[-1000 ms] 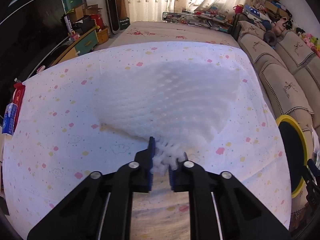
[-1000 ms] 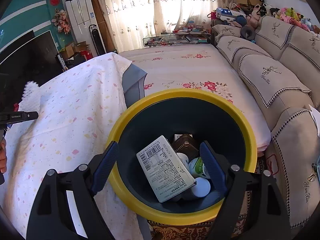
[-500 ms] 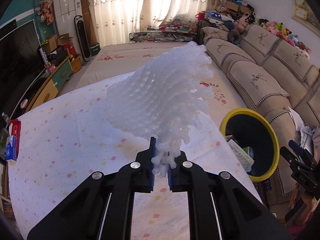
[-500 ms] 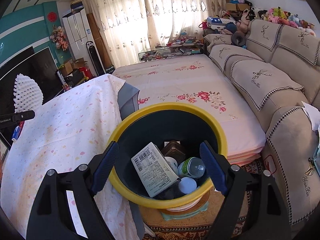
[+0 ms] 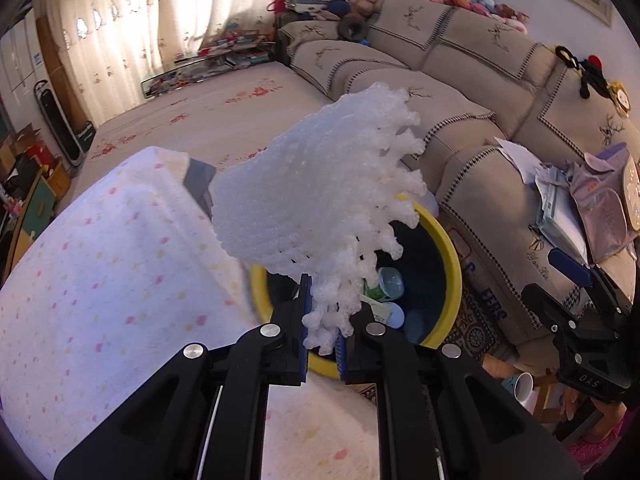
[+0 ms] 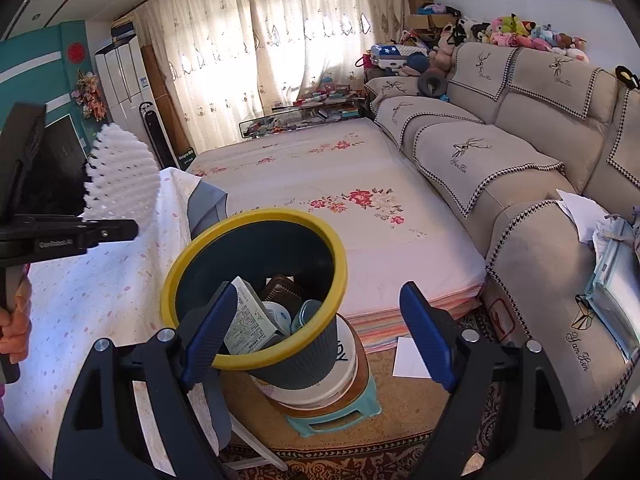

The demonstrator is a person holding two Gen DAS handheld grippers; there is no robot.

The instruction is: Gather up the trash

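The left gripper [image 5: 323,322] has its 2 fingers [image 5: 303,312] clamped on the bottom edge of the white foam net [image 5: 320,184]. The net stands up from the fingers like a fan. 1 second ago it lay flat on the bench [image 5: 100,280] with the dotted white cloth. Half a second ago it was lifted above the cloth. Now it hangs over the near rim of the trash bin [image 5: 448,256], the dark one with the yellow rim, and hides part of the opening.

The right gripper [image 6: 316,336] has its 2 blue fingers [image 6: 208,330] wide apart and holds nothing. The bin sits between them and a bit past them. It has pulled back and up since 1 second ago, so the bin looks smaller and its outer wall shows. The bin stands on a white tub [image 6: 346,364] on a small green stool [image 6: 336,414].

Inside the bin lie a white box [image 6: 248,324], a brown tray [image 6: 282,288] and some round lids [image 6: 276,314].

Farther off are the flowered mat [image 6: 340,184] and the sofa [image 6: 500,168].
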